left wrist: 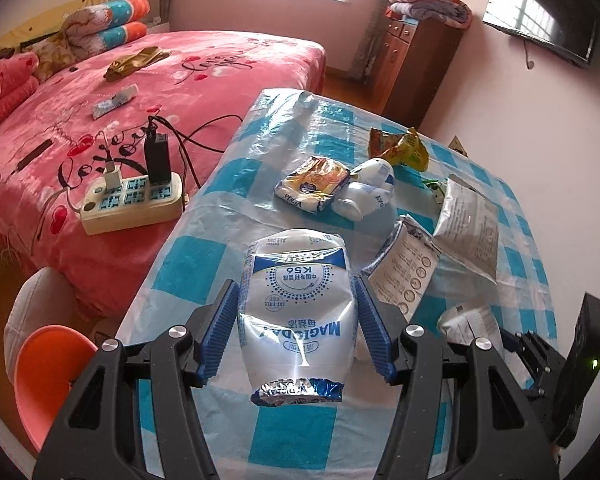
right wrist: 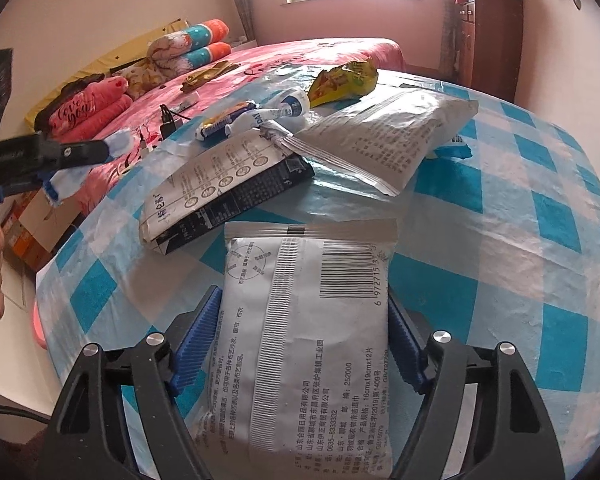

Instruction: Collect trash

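Note:
My left gripper (left wrist: 296, 282) is shut on a crumpled white-and-blue pouch (left wrist: 300, 308), held above the table covered in blue-and-white check cloth (left wrist: 180, 272). In the right wrist view the same gripper (right wrist: 60, 172) shows at the left edge. My right gripper (right wrist: 304, 296) has its blue pads against both long edges of a white barcoded packet (right wrist: 308, 340) that lies flat on the cloth. More trash lies beyond: a black-and-white pouch (right wrist: 220, 184), a grey bag (right wrist: 388, 132), a yellow-green snack wrapper (right wrist: 344, 80), a tissue pack (left wrist: 312, 184) and small white-and-blue pouches (left wrist: 368, 188).
A pink bed (left wrist: 220, 64) runs along the table's left side, with a power strip (left wrist: 132, 200) and cables near its edge. An orange stool (left wrist: 48, 368) stands at the near left. A wooden cabinet (left wrist: 416, 64) is at the back. Cardboard boxes (right wrist: 40, 220) sit on the floor.

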